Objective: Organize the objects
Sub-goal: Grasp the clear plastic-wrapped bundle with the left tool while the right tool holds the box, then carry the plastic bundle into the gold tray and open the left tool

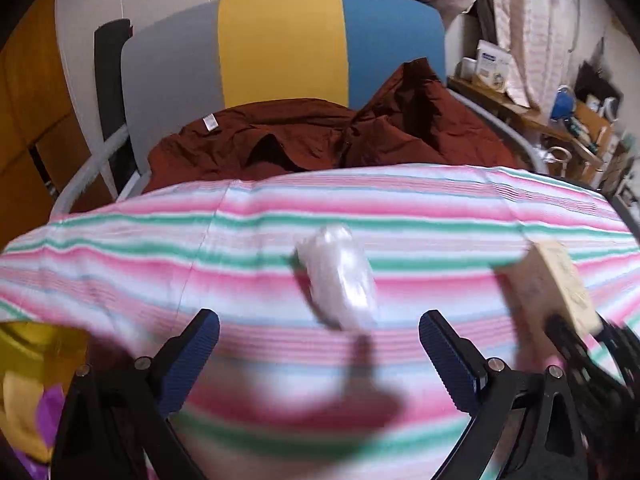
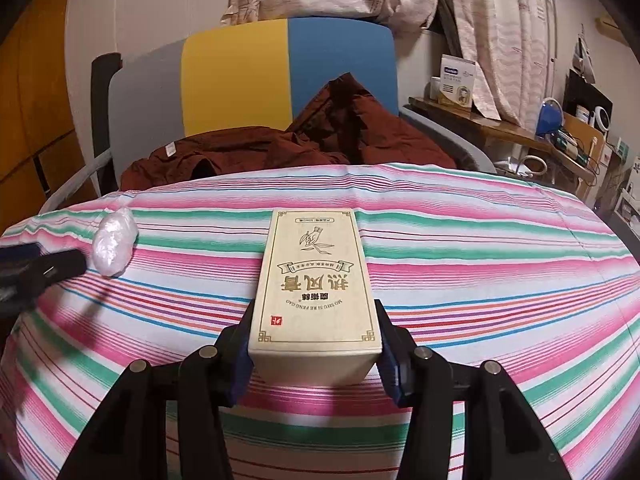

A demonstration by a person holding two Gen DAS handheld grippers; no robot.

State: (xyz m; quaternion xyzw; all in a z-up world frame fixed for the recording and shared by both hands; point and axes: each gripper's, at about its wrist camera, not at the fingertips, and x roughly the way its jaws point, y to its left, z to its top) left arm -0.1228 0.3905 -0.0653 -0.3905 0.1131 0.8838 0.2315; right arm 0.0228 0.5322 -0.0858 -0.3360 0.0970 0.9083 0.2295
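A cream cardboard box (image 2: 316,280) with printed characters lies lengthwise on the striped cloth (image 2: 480,280). My right gripper (image 2: 315,308) is shut on its near end, a pad pressed against each side. A white plastic-wrapped bundle (image 1: 340,276) lies on the cloth just ahead of my left gripper (image 1: 319,316), which is open with nothing between its blue pads (image 1: 192,356). In the left wrist view the box (image 1: 560,280) and the right gripper (image 1: 580,344) show blurred at the right. In the right wrist view the bundle (image 2: 114,242) lies at the far left, beside the left gripper (image 2: 48,264).
A rust-red garment (image 1: 320,144) lies crumpled behind the cloth, against a chair back (image 1: 280,48) in grey, yellow and blue. A yellow container (image 1: 36,344) sits at the lower left. A wooden shelf (image 2: 500,128) crowded with boxes and small items runs along the right.
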